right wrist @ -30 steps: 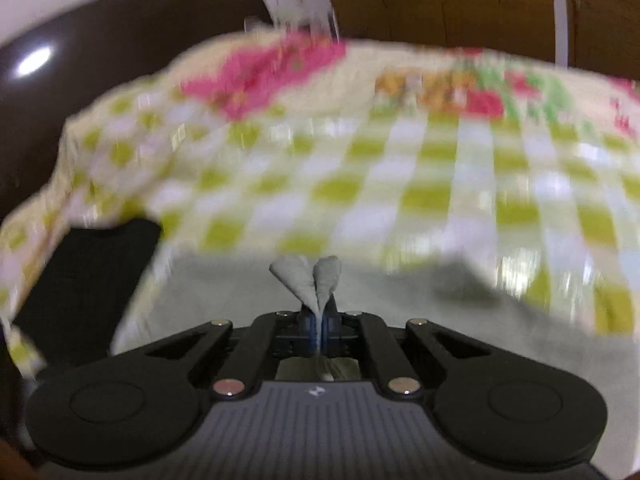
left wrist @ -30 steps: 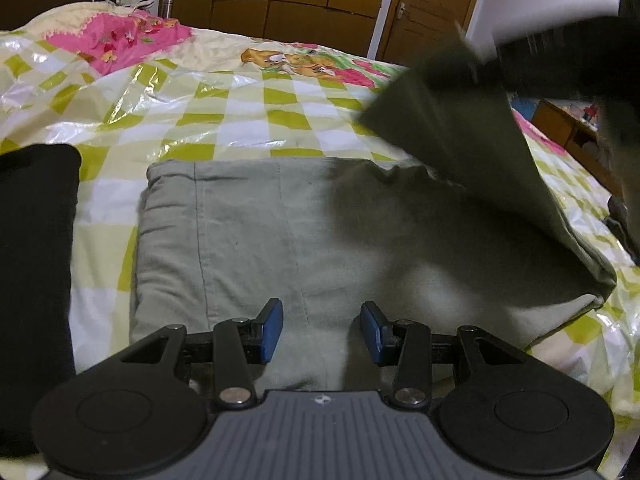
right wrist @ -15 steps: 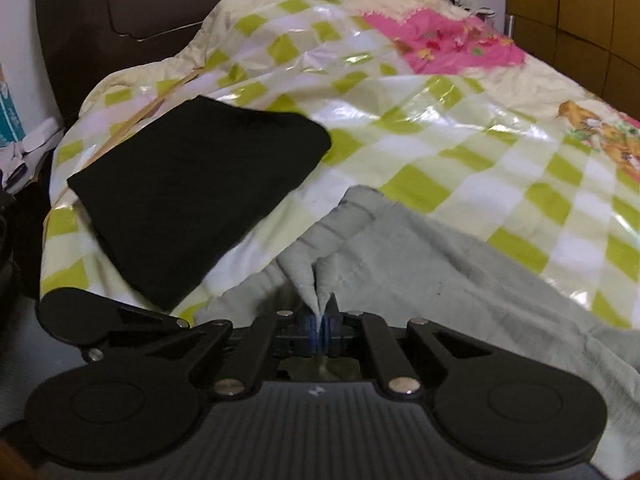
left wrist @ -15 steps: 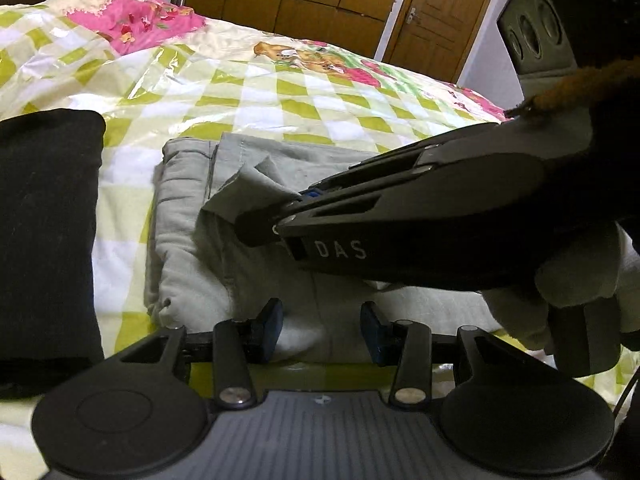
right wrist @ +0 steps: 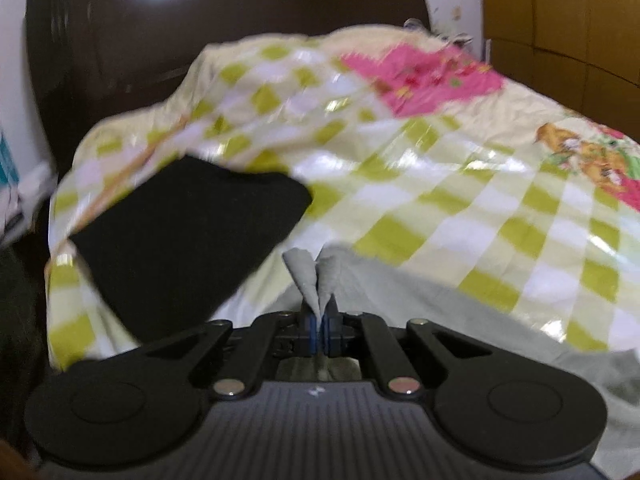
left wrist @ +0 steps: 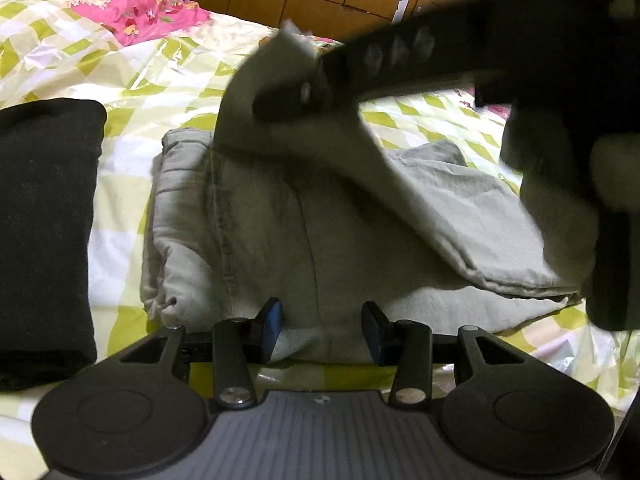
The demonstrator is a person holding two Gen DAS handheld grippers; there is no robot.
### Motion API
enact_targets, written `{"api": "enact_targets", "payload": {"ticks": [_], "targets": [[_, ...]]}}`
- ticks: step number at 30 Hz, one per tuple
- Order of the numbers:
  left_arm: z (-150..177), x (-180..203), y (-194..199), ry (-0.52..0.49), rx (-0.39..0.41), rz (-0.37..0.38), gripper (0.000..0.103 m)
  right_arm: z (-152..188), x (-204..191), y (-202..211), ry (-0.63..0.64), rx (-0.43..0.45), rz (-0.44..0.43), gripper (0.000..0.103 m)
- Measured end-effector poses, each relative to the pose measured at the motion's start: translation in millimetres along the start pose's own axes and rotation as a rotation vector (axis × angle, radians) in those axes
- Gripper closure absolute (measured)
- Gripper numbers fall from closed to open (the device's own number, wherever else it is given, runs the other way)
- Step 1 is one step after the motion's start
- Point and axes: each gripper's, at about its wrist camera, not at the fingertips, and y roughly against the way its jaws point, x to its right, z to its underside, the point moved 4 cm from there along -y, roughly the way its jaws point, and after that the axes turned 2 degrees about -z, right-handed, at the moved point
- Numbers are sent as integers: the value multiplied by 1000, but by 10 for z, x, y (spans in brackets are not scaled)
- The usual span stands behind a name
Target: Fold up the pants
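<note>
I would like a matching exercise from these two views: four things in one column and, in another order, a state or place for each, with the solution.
Things
1. left gripper
2. right gripper
3. grey pants
4. black folded cloth

States or places
A. lies flat on the checked bedspread, beside the pants on the left
B. jaws open, holding nothing, at the near edge of the pants
C. jaws shut on a pinch of grey fabric
D. partly folded, one flap lifted off the bed

Pairs: 1-B, 2-C, 3-D, 4-A
</note>
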Motion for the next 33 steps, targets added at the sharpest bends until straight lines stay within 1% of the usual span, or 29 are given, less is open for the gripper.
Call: {"api": "enact_targets", "payload": {"ticks": [2,3,6,8,10,12,13,15,18,20,21,22,24,26,27,28,30,32,33], "targets": [[3,-6,1,3,2,3,48,-63,-26,14,42,13,3,99],[5,-5,7,4,3,4,48,-55,-56,-15,56,4,-6,99],[20,-1,37,9,3,2,48,94,-217,-157,98,-56,-57,99],[33,-1,61,9,0,1,48,225,-323,-246,147,-88,-70,98],[49,8,96,3,-6,1,48,320,-356,-330,151,-149,-102,94],[63,17,156,-1,-15,5,48,367,-343,-343,117,-192,-154,88],[74,20,194,-2,-19,6,48,370,-328,-317,107,-194,-168,87],[106,10,294,0,-31,4,48,369,-306,-237,88,-189,-191,78],[134,-13,471,6,-38,1,48,315,-201,-17,32,-163,-229,77],[108,-24,593,4,-25,-10,48,277,-81,165,7,-139,-226,74],[90,-18,647,-2,-13,-21,48,261,-18,242,2,-128,-208,72],[45,-13,696,-7,6,-30,48,260,109,343,-3,-122,-170,72],[-88,5,743,-3,52,-25,48,260,369,485,-18,-110,-81,72],[-233,65,702,-5,97,-1,47,322,722,639,-62,-107,25,72],[-295,107,643,-12,109,6,47,369,918,699,-101,-116,78,72],[-351,158,556,-24,114,7,47,406,1068,743,-129,-120,114,72],[-417,269,318,-51,98,25,46,518,1372,825,-170,-124,198,72],[-401,332,18,-64,35,32,46,638,1615,898,-210,-140,305,72],[-354,343,-154,-73,-16,12,46,712,1728,939,-232,-151,343,72]]}}
